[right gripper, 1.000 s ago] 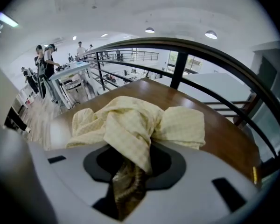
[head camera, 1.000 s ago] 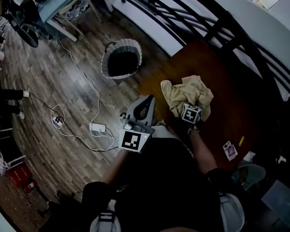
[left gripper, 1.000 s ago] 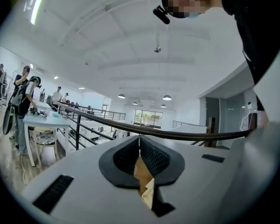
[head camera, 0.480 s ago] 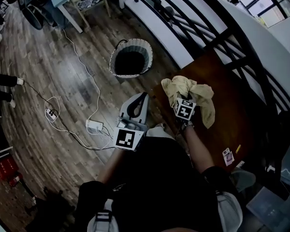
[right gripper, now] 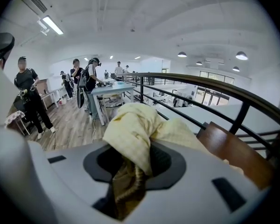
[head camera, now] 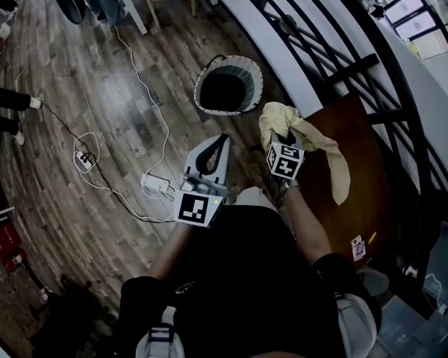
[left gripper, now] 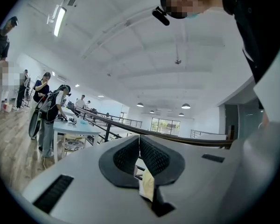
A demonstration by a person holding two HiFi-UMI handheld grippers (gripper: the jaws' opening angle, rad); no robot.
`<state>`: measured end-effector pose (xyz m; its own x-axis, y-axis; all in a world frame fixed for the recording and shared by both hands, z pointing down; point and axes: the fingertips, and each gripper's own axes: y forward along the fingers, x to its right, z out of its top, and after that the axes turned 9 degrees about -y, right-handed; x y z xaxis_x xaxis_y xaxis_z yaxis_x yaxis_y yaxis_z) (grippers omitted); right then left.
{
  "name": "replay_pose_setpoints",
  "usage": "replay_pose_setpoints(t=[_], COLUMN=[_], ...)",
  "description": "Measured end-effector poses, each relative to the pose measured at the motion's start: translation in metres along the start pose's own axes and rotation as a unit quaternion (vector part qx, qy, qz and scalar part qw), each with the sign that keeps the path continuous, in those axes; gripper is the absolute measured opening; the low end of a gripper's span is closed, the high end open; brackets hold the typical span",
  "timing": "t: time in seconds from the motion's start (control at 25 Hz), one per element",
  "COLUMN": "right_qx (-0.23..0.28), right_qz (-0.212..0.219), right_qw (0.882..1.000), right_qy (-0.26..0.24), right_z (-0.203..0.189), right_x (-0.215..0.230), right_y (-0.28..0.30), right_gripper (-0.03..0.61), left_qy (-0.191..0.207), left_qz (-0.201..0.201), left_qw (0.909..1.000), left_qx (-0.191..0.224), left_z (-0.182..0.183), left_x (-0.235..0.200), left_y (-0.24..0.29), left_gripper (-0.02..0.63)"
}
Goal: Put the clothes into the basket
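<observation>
**Yellow garment clamped in the right gripper, short of the basket**

Head view: both forearms reach forward from the body, side by side. The left gripper (head camera: 223,138) points level over the wooden floor (head camera: 97,110), its grey jaws drawn together to a narrow tip with nothing between them. The right gripper (head camera: 279,134) tilts downward, its tip buried in the yellow garment (head camera: 272,118). The bunched end of the garment sits just off the table's (head camera: 362,200) near corner. Its long tail trails back across the table's left edge; whether it touches the wood cannot be told. The basket (head camera: 206,103) stands on the floor beyond both grippers, near the foot of the railing (head camera: 313,43) and apart from the garment. A white cable (head camera: 153,118) snakes across the floor to its left.

Left gripper view: the left gripper (left gripper: 139,139) has its ribbed pads meeting along a thin line, closed on nothing. A small pale scrap (left gripper: 148,185) sits deep at the base of the jaws.

Right gripper view: the right gripper (right gripper: 139,148) grips the yellow garment (right gripper: 130,122), which wells up between the pads and spills over them. The table (right gripper: 233,155) lies to the right under the railing (right gripper: 200,90).
</observation>
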<state>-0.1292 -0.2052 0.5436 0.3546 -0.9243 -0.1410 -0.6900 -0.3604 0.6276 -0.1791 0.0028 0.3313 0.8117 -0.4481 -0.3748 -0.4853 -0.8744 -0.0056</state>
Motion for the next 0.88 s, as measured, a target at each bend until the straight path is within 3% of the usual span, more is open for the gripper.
replay_pose_setpoints(t=[0.24, 0.48, 0.88], right_qx=[0.007, 0.010, 0.035], right_qz=[0.027, 0.057, 0.099], right_qw=[1.000, 0.998, 0.993], right_qy=[-0.010, -0.031, -0.052], right_z=[0.029, 0.046, 0.095], right_x=[-0.053, -0.090, -0.115], right_y=[0.024, 0.053, 0.106], right_gripper=[0.132, 0.132, 0.132], left_qy=[-0.004, -0.025, -0.011], left_qz=[0.042, 0.086, 0.103], left_qw=[0.9991, 0.9960, 0.9946], left_qx=[0.008, 0.001, -0.001], left_z=[0.012, 0.000, 0.001], left_x=[-0.053, -0.092, -0.112], left_y=[-0.027, -0.039, -0.010], left_gripper=[0.014, 0.014, 0.014])
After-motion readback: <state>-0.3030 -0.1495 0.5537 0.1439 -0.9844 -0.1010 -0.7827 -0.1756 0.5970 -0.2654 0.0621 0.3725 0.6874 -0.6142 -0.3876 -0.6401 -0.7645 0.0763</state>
